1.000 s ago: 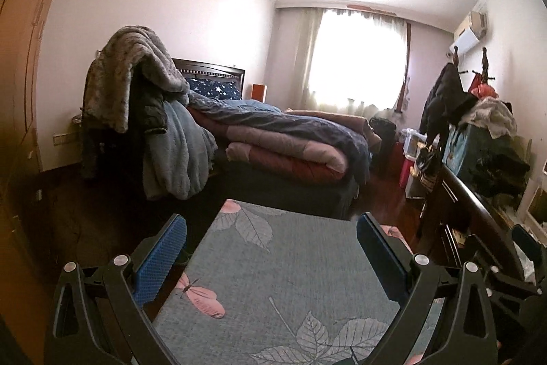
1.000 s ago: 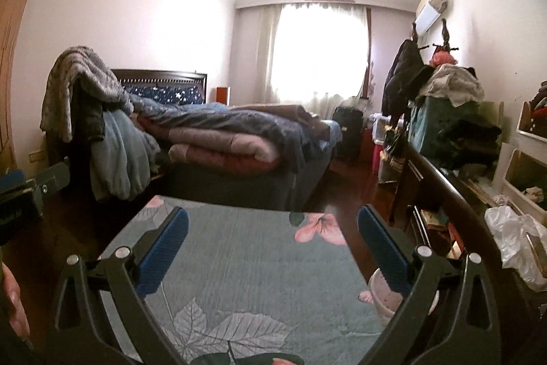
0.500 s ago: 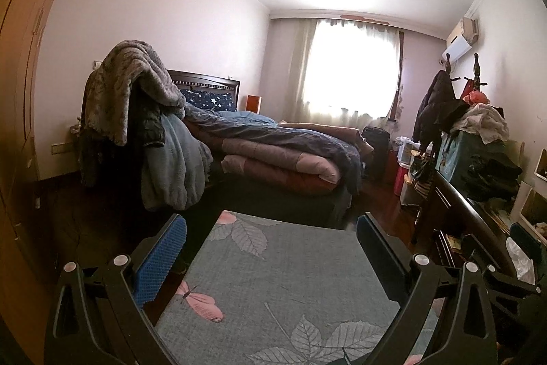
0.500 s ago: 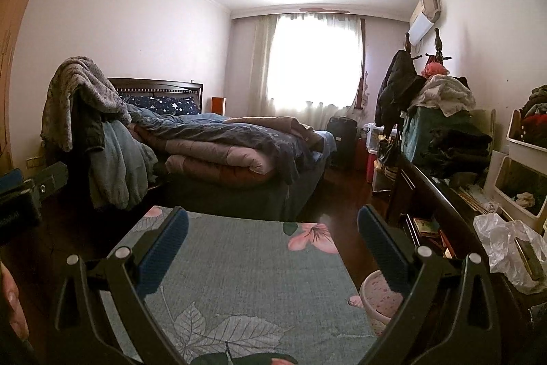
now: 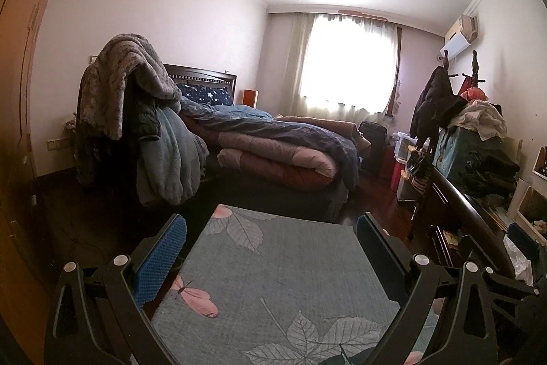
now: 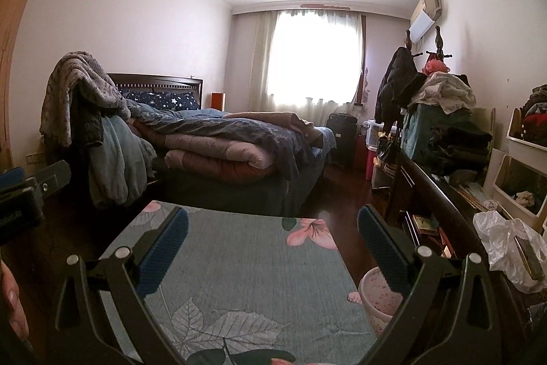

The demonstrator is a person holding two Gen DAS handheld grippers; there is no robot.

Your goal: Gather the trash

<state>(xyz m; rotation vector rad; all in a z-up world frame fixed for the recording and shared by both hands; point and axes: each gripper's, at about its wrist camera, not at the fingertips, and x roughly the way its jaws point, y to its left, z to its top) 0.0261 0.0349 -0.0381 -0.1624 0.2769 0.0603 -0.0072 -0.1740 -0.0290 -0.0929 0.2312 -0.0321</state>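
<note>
Left gripper (image 5: pixel 271 248) and right gripper (image 6: pixel 272 240), fingers spread wide and empty, hover above a leaf-patterned rug (image 6: pixel 246 269); a pink bin (image 6: pixel 377 300) stands beside the rug.

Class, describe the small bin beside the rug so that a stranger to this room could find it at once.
Start at the grey-green leaf-patterned rug at the foot of the bed. At its right edge, beside the dark wooden dresser, stands a small round bin. It is pale pink and speckled, unlike the crumpled white plastic bag on the dresser top.
</note>
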